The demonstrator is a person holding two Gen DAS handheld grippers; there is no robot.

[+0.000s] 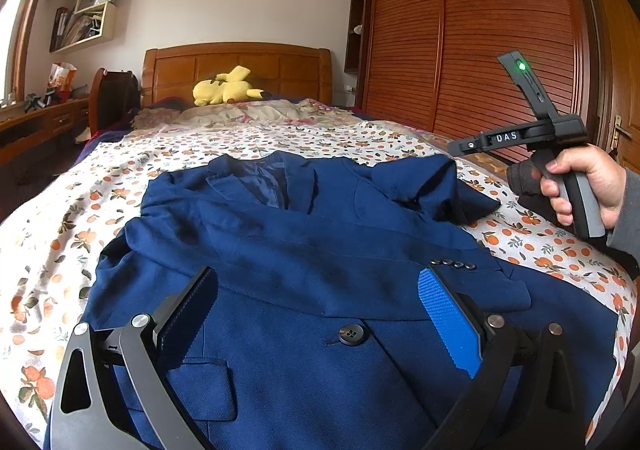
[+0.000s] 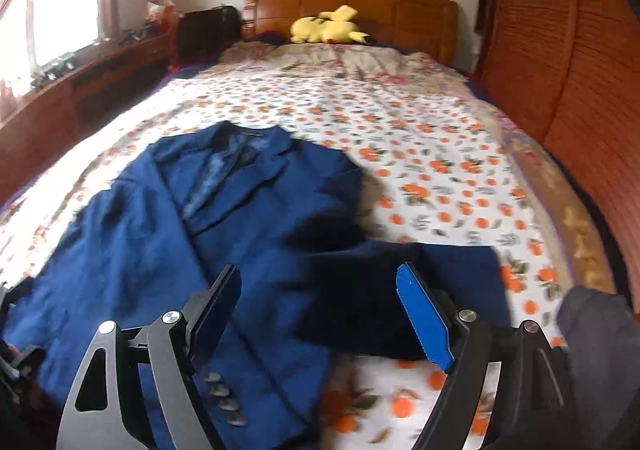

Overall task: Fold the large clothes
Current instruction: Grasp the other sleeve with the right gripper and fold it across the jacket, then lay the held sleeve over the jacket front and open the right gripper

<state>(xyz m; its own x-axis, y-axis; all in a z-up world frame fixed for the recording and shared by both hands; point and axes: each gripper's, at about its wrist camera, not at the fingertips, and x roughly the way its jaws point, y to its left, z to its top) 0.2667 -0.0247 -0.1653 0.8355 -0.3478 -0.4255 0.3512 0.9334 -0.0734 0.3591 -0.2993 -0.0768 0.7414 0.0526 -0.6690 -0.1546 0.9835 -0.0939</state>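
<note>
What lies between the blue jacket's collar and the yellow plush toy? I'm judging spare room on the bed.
Only orange-print bedspread and a rumpled floral quilt separate jacket from plush toy; both views show it.

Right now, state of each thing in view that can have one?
Jacket: flat on the bed, front up, one sleeve folded across the chest.
Left gripper: fingers open over the jacket, nothing held.
Right gripper: fingers open, nothing held.
Wardrobe doors: closed.
Plush toy: lying by the headboard.
</note>
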